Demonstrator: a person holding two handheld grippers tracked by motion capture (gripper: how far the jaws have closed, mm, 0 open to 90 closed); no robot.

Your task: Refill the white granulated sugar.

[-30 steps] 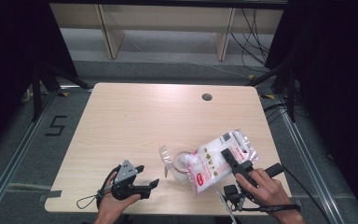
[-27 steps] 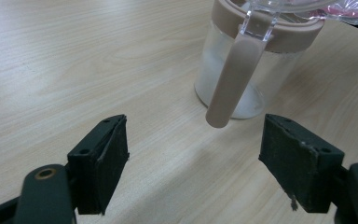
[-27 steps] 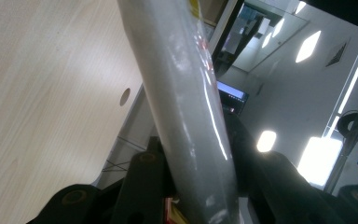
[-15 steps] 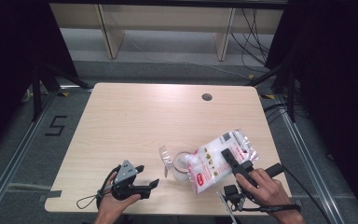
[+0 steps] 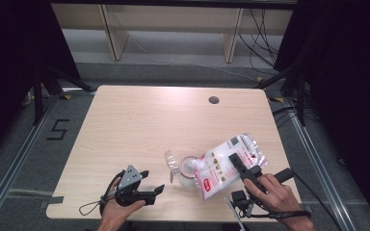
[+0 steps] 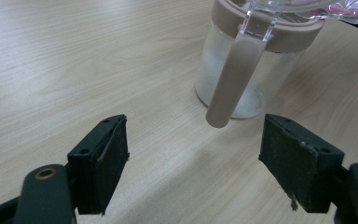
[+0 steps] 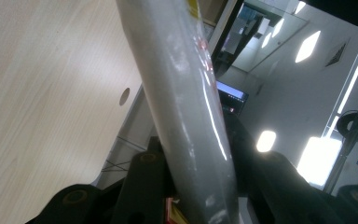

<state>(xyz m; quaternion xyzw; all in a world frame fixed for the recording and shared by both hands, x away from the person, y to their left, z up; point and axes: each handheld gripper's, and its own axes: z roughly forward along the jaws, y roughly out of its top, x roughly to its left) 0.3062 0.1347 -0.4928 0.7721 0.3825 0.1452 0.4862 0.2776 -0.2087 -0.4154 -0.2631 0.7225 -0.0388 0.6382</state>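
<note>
Bag (image 5: 226, 166) of white powder hangs tilted over the open jar (image 5: 189, 168) in the high view, clamped by the right gripper (image 5: 234, 161). Left gripper view: left gripper (image 6: 205, 158) jaws apart, near the jar. Right gripper view: bag pinched. Pouring seems underway; next, tilt further.

You see the table (image 5: 139, 125) evenly lit from overhead in the high view, pale and slightly washed out toward the far edge, while the surroundings on both sides fall into near-black. Shadows under the hands are short and soft. In the left gripper view your focus is decent on the wood grain and the jar (image 6: 249, 60), with a soft shadow at its base; the jaws at the bottom go slightly soft. In the right gripper view the plastic bag (image 7: 186, 107) sits too close, blurred, streaked with white glare, and the ceiling lights (image 7: 310, 44) beyond it blow out.
</note>
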